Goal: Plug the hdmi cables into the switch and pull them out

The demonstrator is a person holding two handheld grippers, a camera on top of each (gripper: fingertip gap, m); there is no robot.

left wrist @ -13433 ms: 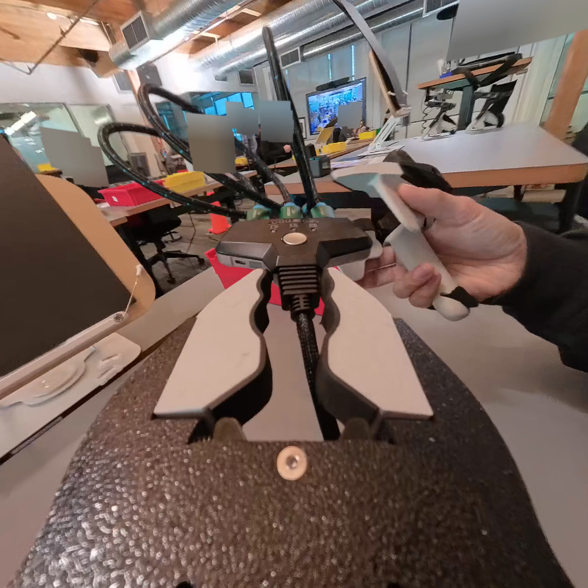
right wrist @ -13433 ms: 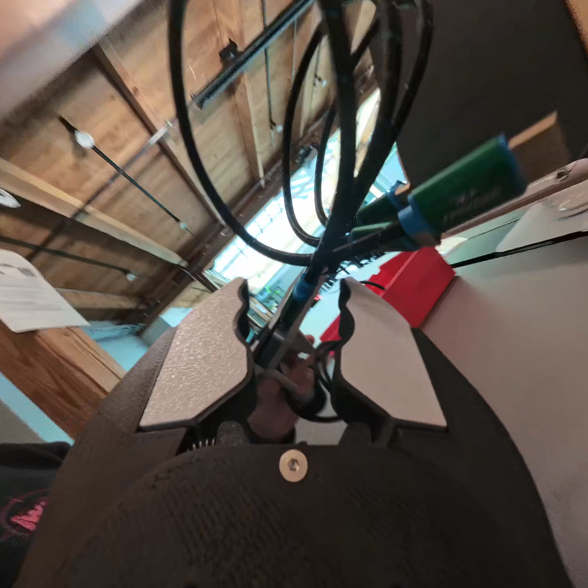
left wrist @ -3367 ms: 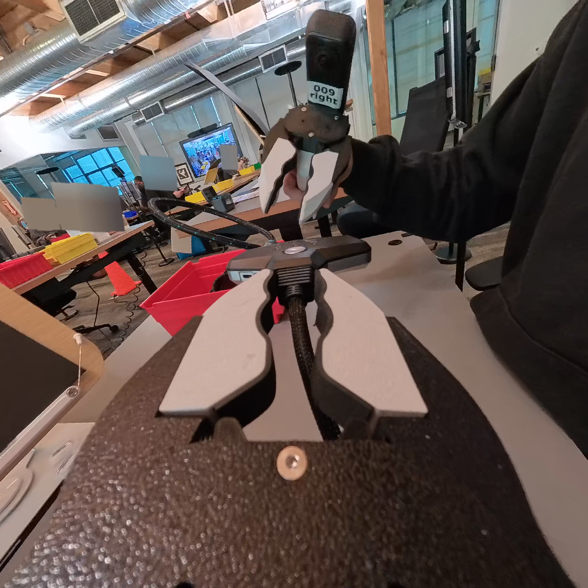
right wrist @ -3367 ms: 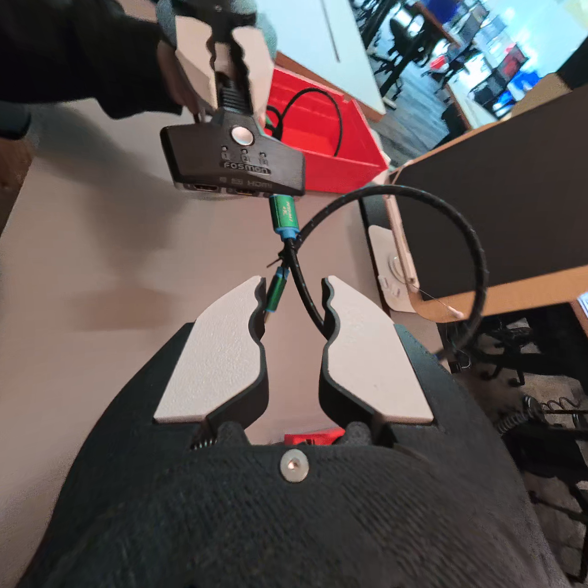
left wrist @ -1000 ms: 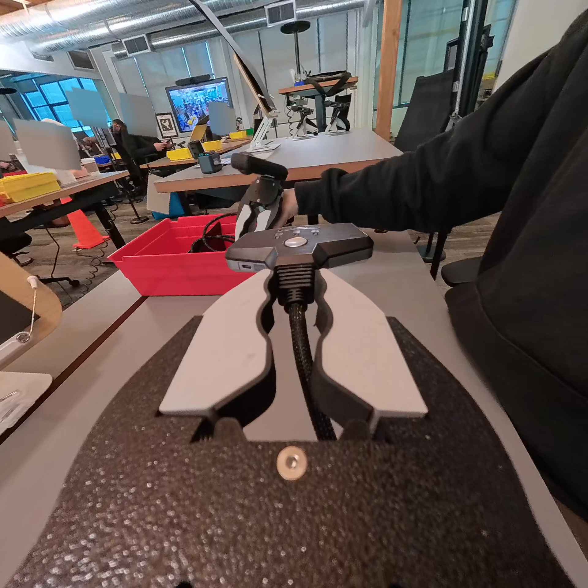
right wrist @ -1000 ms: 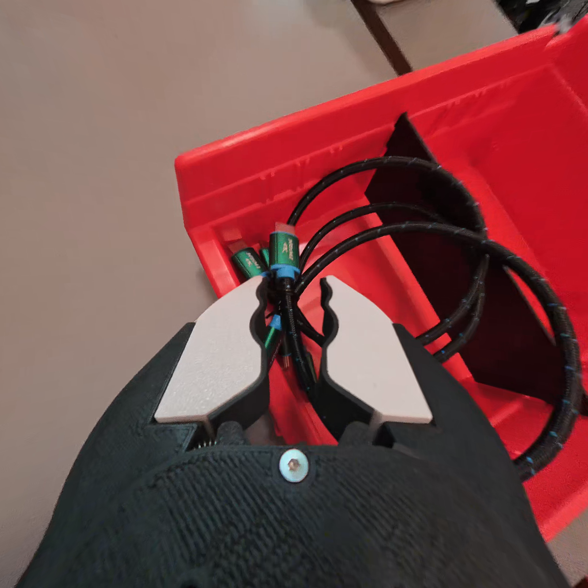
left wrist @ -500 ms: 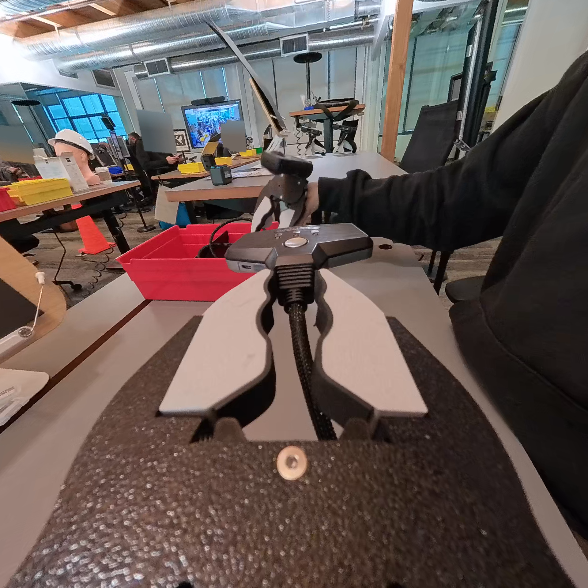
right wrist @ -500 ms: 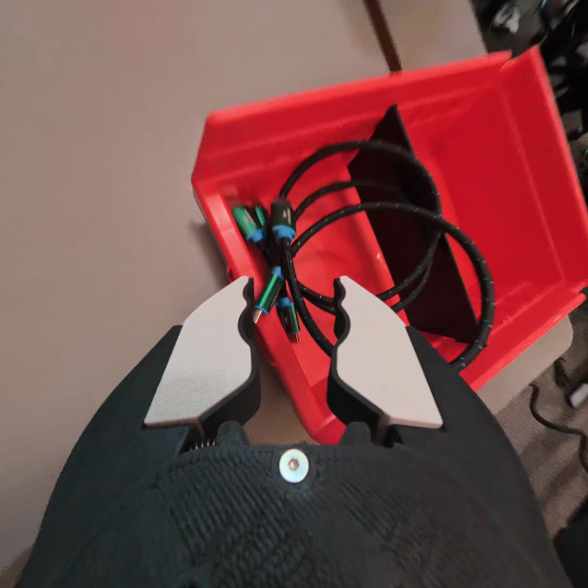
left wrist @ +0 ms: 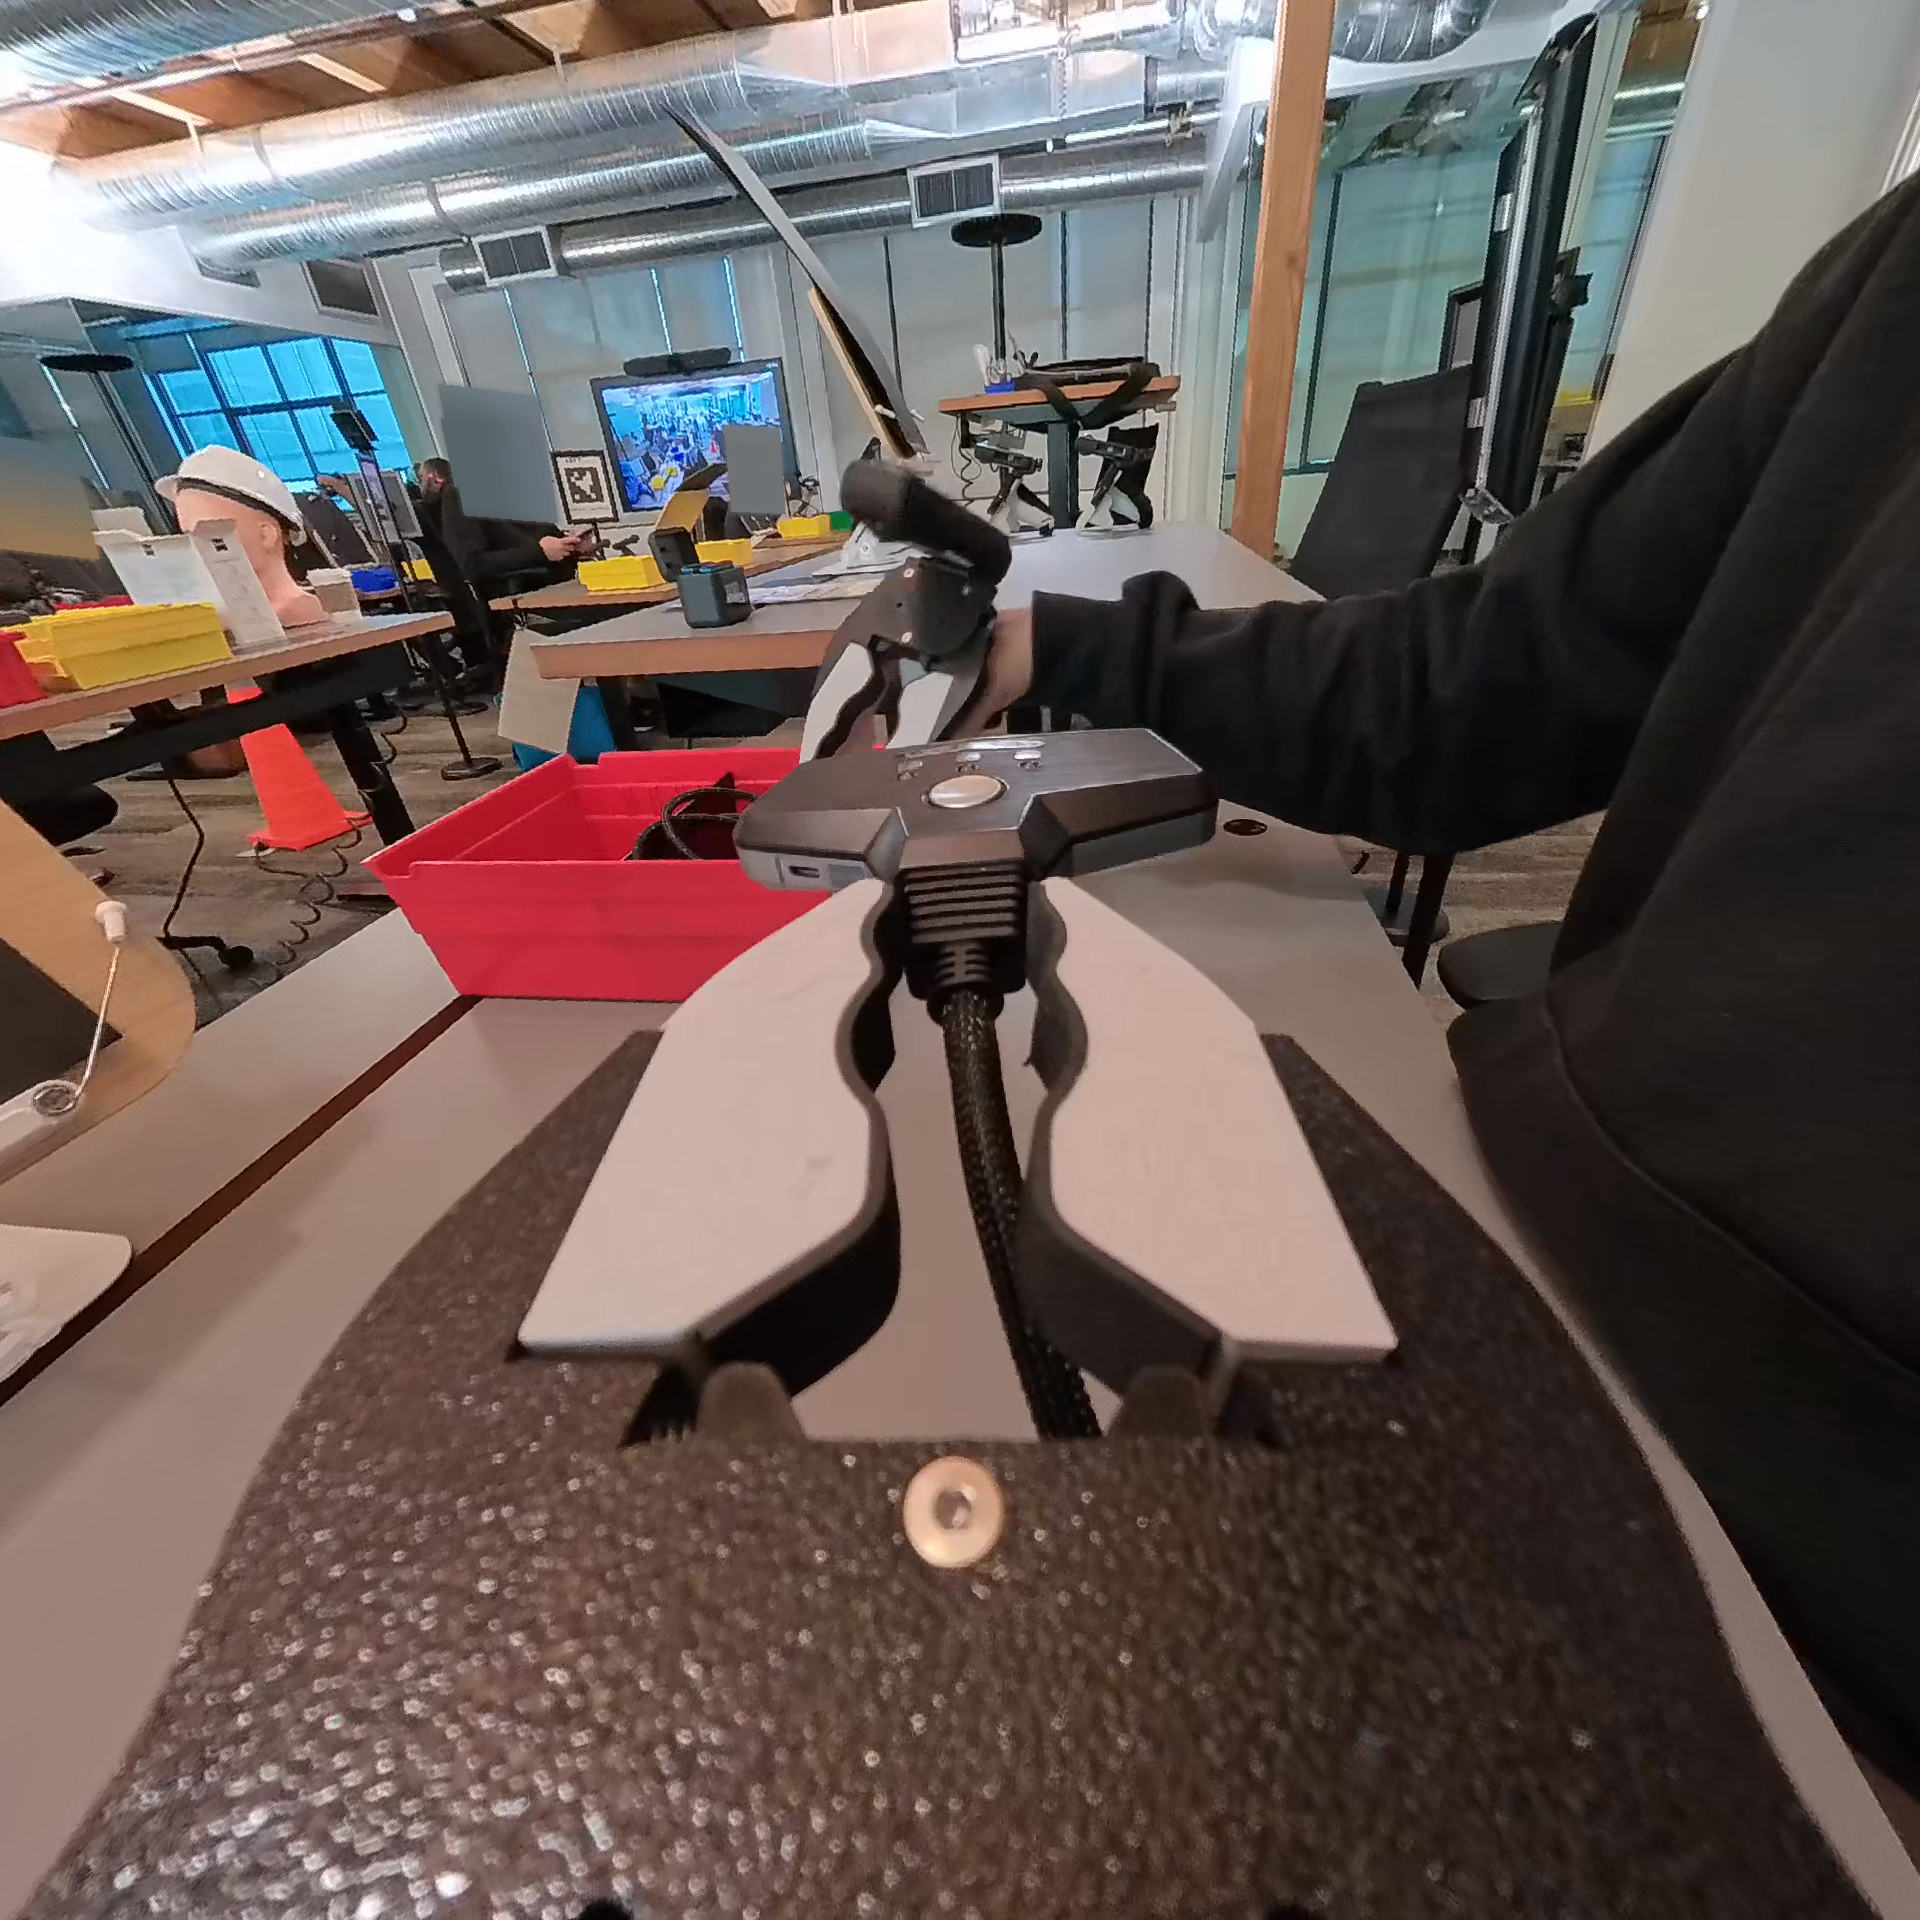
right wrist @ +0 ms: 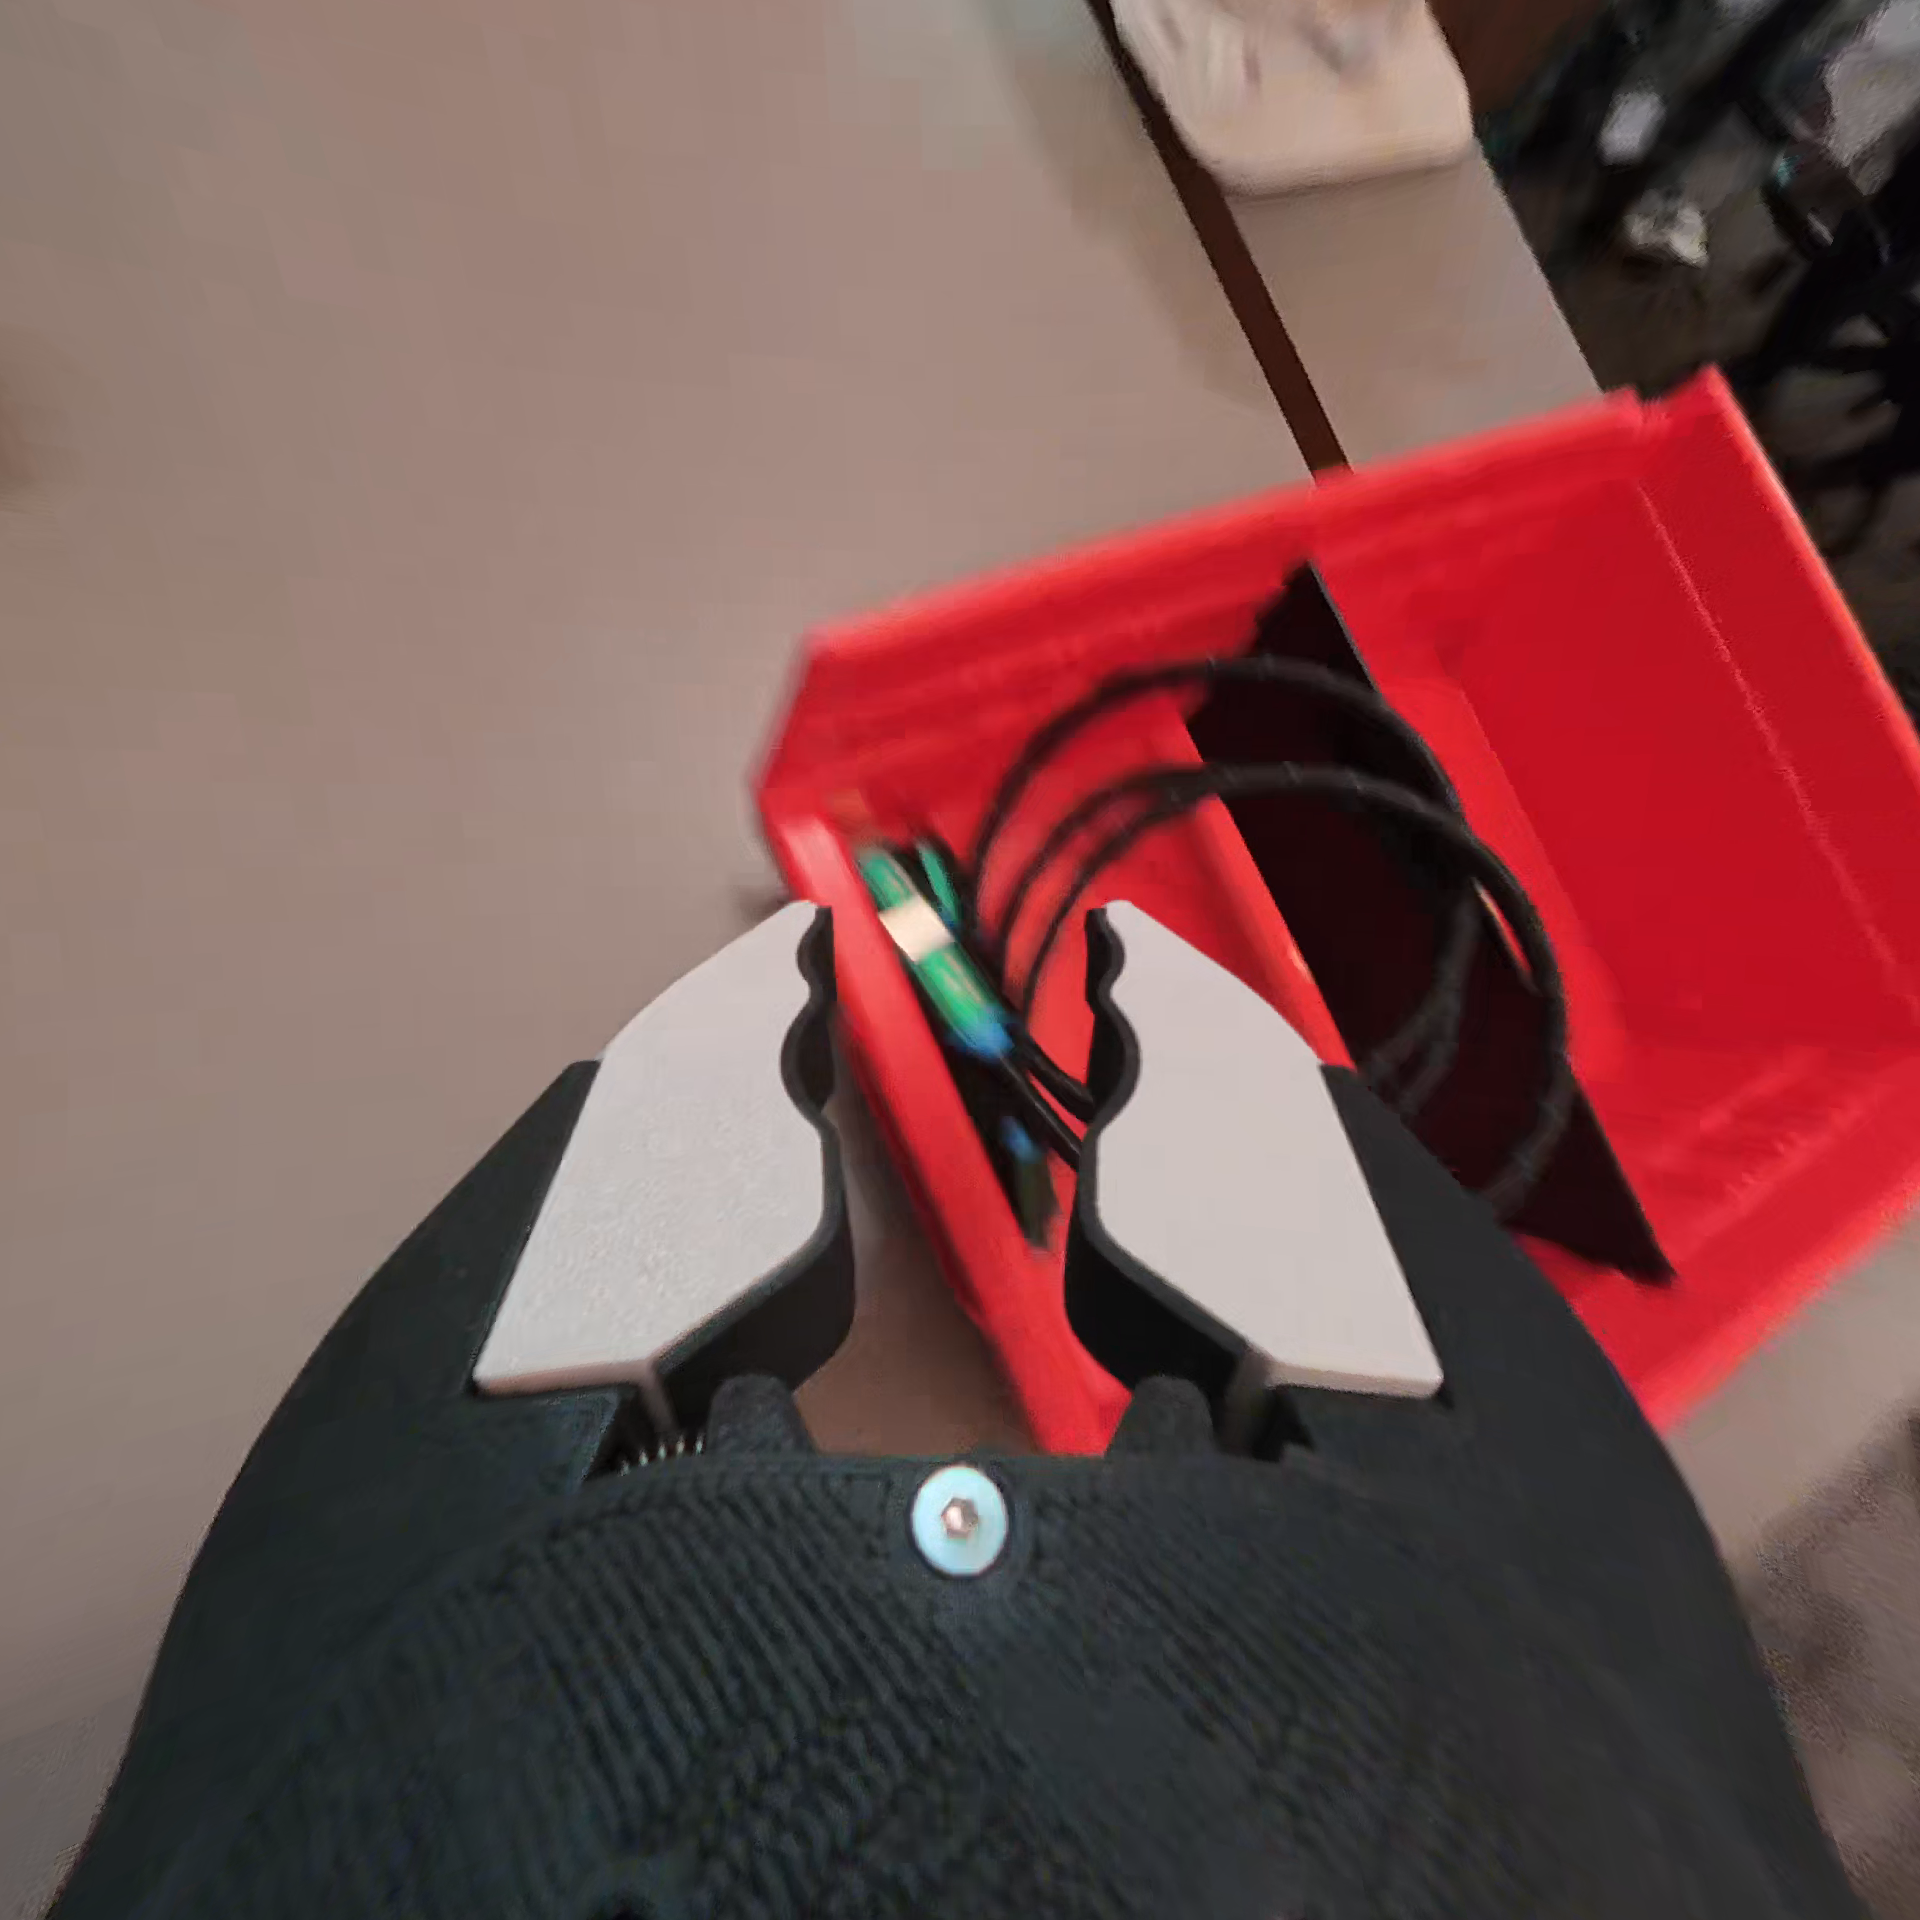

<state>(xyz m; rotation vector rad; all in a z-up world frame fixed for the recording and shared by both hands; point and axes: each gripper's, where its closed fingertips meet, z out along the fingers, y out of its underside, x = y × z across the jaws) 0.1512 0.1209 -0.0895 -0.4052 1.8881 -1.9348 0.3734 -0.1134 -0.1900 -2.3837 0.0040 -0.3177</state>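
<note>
Left gripper (left wrist: 961, 925) jaws clamp the switch (left wrist: 975, 805) cord above the grey surface (left wrist: 312, 1070); right gripper (right wrist: 956, 920) jaws gape over the red bin (right wrist: 1662, 935) holding cables (right wrist: 1299, 821), amid open-plan desks.

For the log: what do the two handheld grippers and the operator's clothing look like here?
Both grippers, left and right, have flat light-grey fingers with wavy inner edges on a black, grainy body with one silver screw. The person wears a black long sleeve.
</note>
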